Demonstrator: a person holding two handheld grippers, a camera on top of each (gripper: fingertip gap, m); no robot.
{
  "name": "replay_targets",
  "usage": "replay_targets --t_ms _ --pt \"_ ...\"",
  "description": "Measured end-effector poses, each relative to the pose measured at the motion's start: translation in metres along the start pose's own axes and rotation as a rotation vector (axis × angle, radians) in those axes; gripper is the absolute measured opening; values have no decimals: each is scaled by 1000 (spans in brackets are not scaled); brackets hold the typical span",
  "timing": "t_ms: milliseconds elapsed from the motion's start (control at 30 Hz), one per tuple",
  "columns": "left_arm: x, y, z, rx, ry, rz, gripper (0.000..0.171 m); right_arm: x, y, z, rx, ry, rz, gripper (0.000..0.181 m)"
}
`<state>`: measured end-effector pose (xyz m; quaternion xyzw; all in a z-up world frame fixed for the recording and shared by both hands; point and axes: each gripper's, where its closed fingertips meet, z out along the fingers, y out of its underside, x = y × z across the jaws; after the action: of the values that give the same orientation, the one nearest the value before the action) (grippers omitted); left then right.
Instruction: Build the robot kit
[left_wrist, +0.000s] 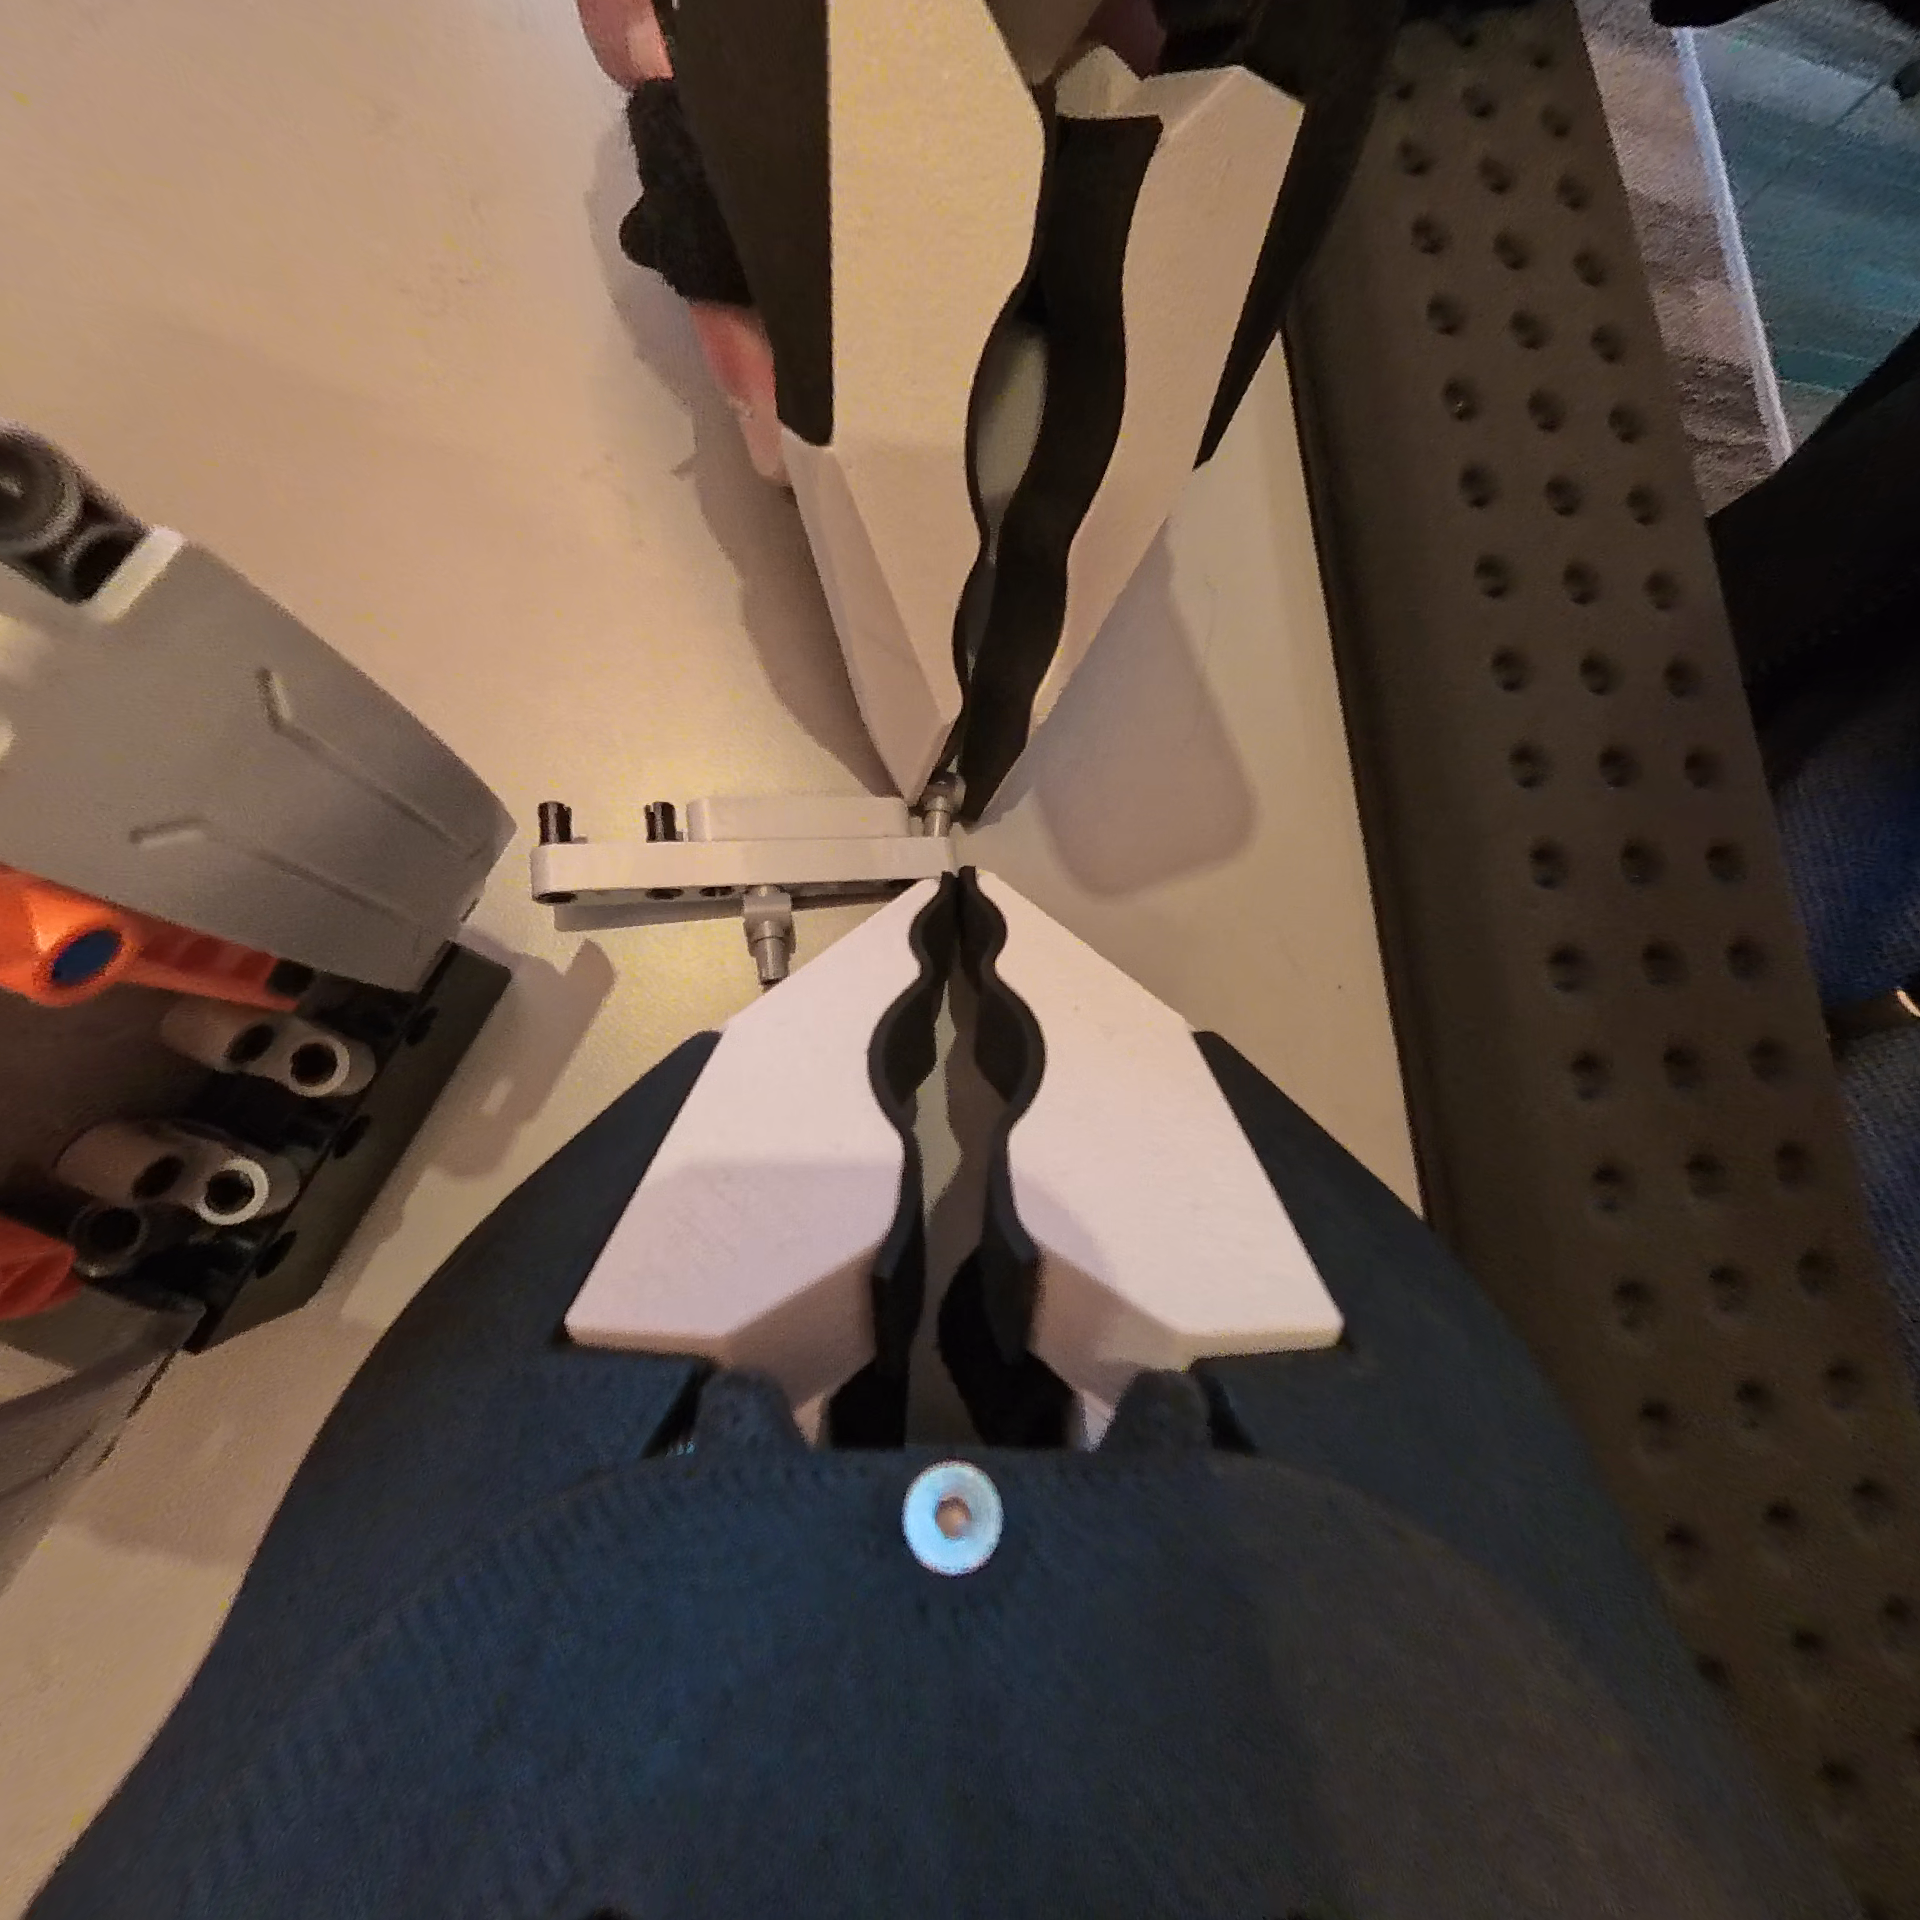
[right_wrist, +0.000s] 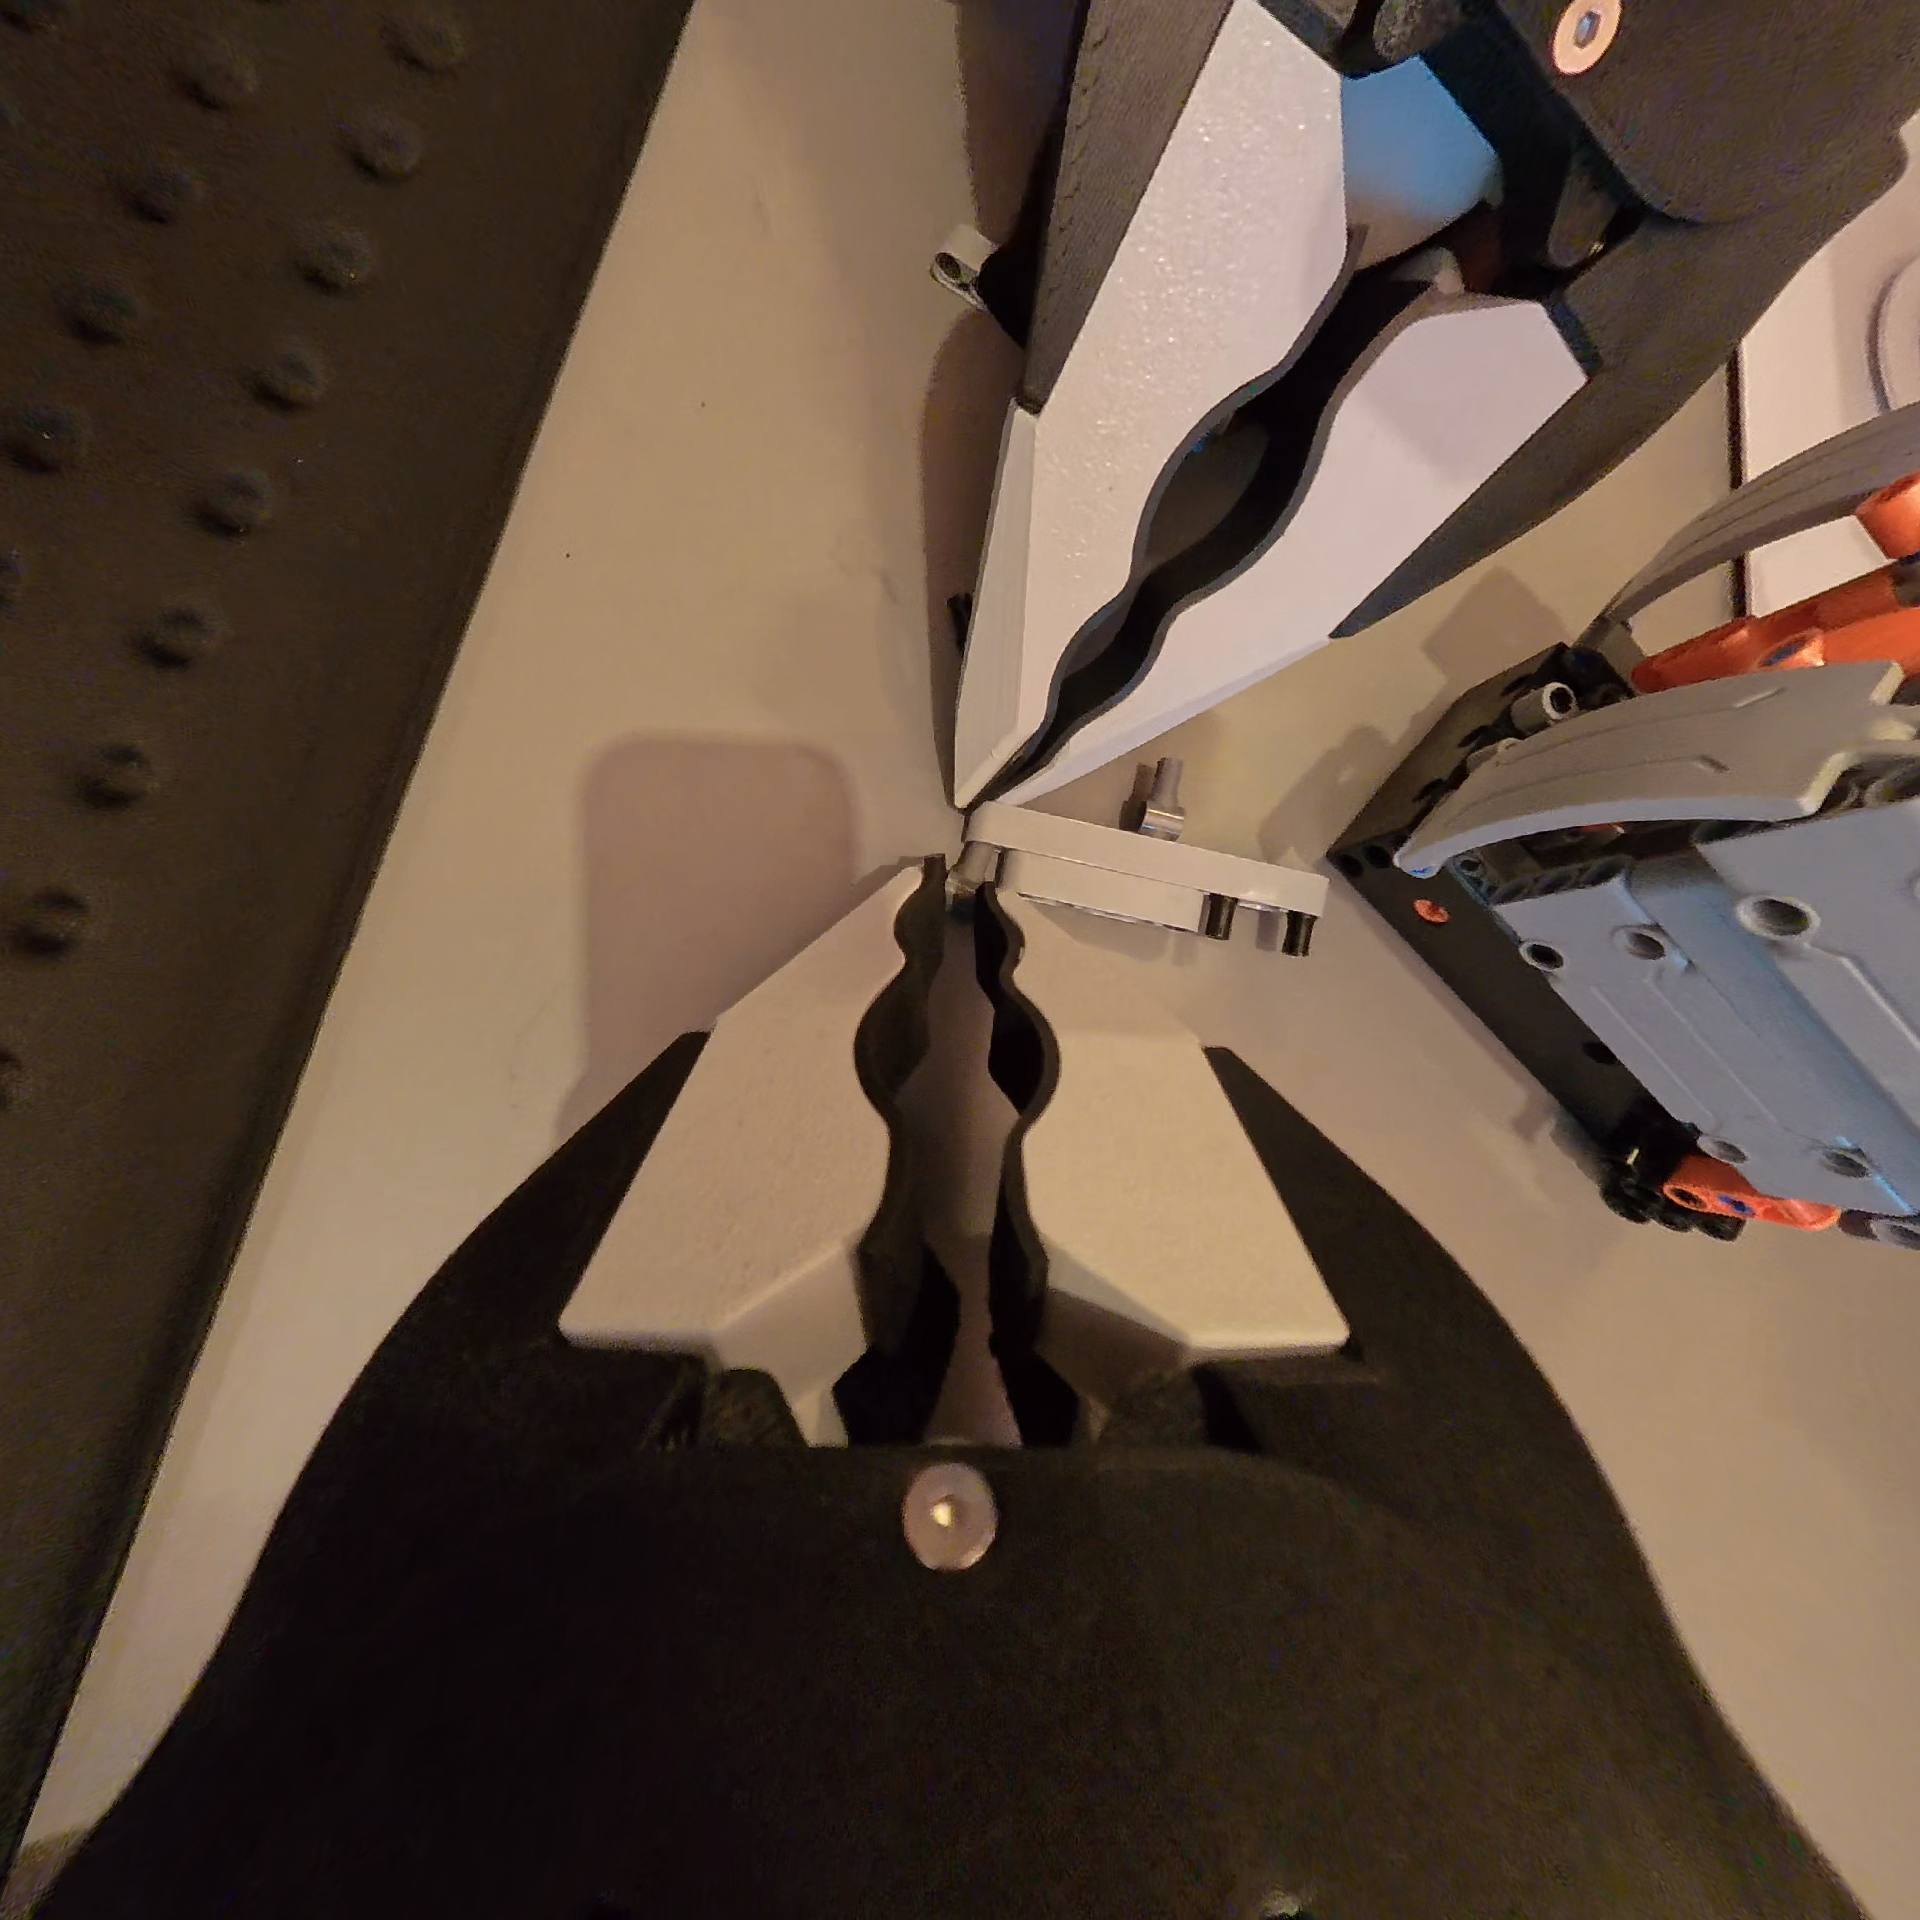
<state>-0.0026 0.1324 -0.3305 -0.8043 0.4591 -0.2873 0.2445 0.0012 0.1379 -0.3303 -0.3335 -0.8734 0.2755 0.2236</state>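
Where the two claws meet tip to tip over the pale table (left_wrist: 312, 312), a small light grey beam assembly (left_wrist: 727, 847) of toy building parts lies between them, with two black pins (left_wrist: 608, 823) standing at its far end and a grey connector peg (left_wrist: 769, 935) jutting from its side. At the assembly's near end the left claw (left_wrist: 958, 883) has its fingers drawn narrow, the tips pressed against or pinching the end of the beam; how firm the hold is cannot be told. Opposite, the right claw (right_wrist: 961, 883) is likewise nearly closed, its tips nipping a small grey pin (right_wrist: 975, 864) at that same end of the assembly (right_wrist: 1153, 883). Well to the side sits a larger model (left_wrist: 208, 831) with a grey housing, a black base and orange pieces, close to the beam's pinned end but apart from it; in the right wrist view it (right_wrist: 1714, 935) appears just beyond the black pins. A dark perforated mat (left_wrist: 1558, 831) runs along the table's edge beside both claws. A gloved hand (left_wrist: 707, 260) shows behind the right claw in the left wrist view. No brand marks, labels or readable writing appear on any of these parts.
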Motion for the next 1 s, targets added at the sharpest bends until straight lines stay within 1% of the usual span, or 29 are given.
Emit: replay_targets --t_ms 433,533,767,900,1000 --pt "17 6 0 -23 128 20 0 -12 -8 4 12 -81 -55 3" --pt "20 7 0 -36 123 36 0 -15 -9 4 15 -80 -58 3" --pt "22 10 -1 -76 20 103 0 -17 -12 5 21 -76 -55 3" --pt "23 12 -3 -95 -16 107 0 -17 -14 7 35 -77 -41 3" --pt "22 13 -3 -108 -78 126 0 -17 -14 7 41 -70 -27 3"
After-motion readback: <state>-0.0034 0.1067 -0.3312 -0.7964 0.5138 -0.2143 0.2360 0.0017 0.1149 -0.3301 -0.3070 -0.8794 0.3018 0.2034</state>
